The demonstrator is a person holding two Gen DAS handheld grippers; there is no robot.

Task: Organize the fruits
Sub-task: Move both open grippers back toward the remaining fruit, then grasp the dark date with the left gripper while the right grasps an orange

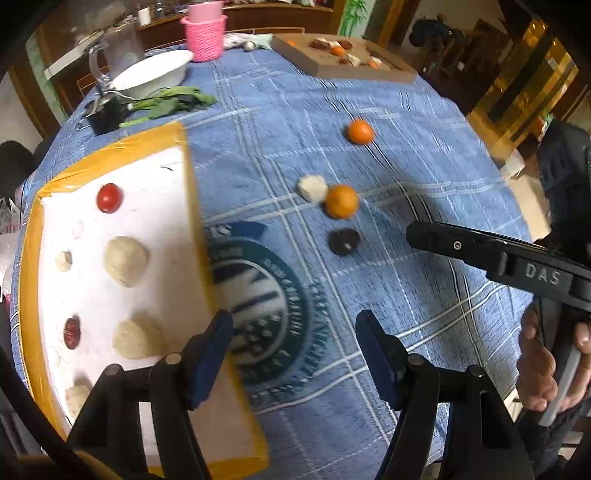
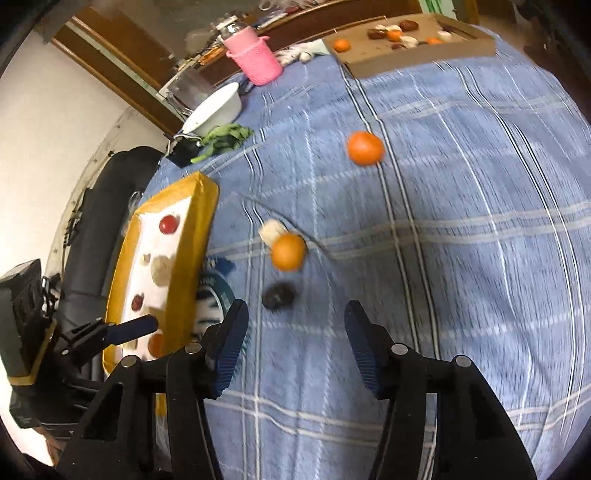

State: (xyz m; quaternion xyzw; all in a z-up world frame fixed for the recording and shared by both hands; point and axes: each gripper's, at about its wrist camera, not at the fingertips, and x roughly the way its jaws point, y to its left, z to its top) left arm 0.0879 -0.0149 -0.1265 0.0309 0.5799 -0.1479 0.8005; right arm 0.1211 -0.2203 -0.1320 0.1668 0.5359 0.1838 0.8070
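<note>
Blue plaid cloth [image 1: 424,155] covered the table, with a round dark-green crest printed near its front edge. Left gripper [image 1: 295,354] was held above the crest, jaws spread wide and nothing between them; its left finger overlapped the right wall of the yellow-taped tray [image 1: 192,236]. Right gripper [image 2: 295,350] was likewise wide apart and empty, held above bare cloth, with the loose fruit ahead of it. In the left wrist view its black body came in from the right, gripped by a hand [image 1: 546,369].

Loose on the cloth, centre of table:
- near orange [image 1: 341,201], touching or just beside a pale white lump [image 1: 312,187] on its far-left side;
- dark, nearly black round piece [image 1: 344,242], just in front of the near orange, apart from it;
- far orange [image 1: 359,132], alone, well apart from the other three.

The tray, white inside, lay at the left. It held a red cherry tomato [image 1: 109,198] at the far end, a dark red date [image 1: 72,332] nearer, and several pale beige lumps [image 1: 126,260] between and around them. The right wrist view also showed an orange item at the tray's near end, partly hidden.

Far side of table: cardboard tray [image 1: 343,70] with more mixed fruit, too small to sort out; pink basket [image 1: 205,35]; white bowl [image 1: 151,75]; green leaves [image 1: 173,101].

Both views were motion-blurred.
</note>
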